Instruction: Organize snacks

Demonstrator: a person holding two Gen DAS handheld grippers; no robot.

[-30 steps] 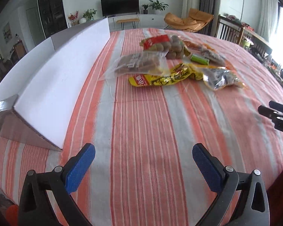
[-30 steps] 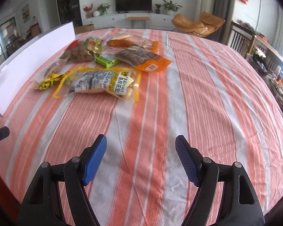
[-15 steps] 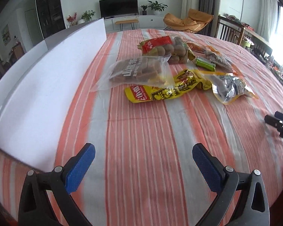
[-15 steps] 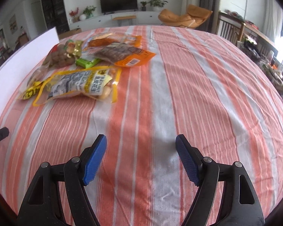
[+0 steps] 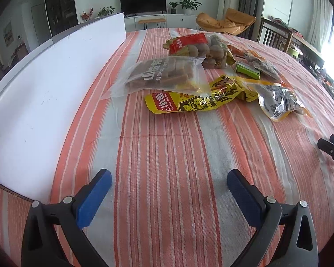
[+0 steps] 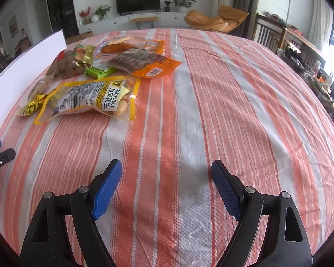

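Several snack bags lie in a loose heap on the striped tablecloth (image 5: 167, 155). A clear bag of brown bars (image 5: 164, 75) rests beside a yellow pack (image 5: 196, 102), with a red-topped bag of brown balls (image 5: 200, 49) behind and a small green packet (image 5: 248, 70) to the right. The peanut bag (image 6: 93, 99) and an orange bag (image 6: 142, 63) show in the right wrist view. My left gripper (image 5: 169, 182) hangs open over bare cloth, short of the heap. My right gripper (image 6: 167, 175) holds nothing, its jaws opening, with the heap ahead to its left.
A long white box flap (image 5: 55, 93) stands along the table's left side. The table (image 6: 245, 111) falls away to the right toward chairs and clutter. Behind it are a TV cabinet and an orange armchair (image 5: 225, 22).
The left gripper has moved forward toward the snack heap, which looks larger. The right gripper's jaws have spread wider and its view has swung slightly.
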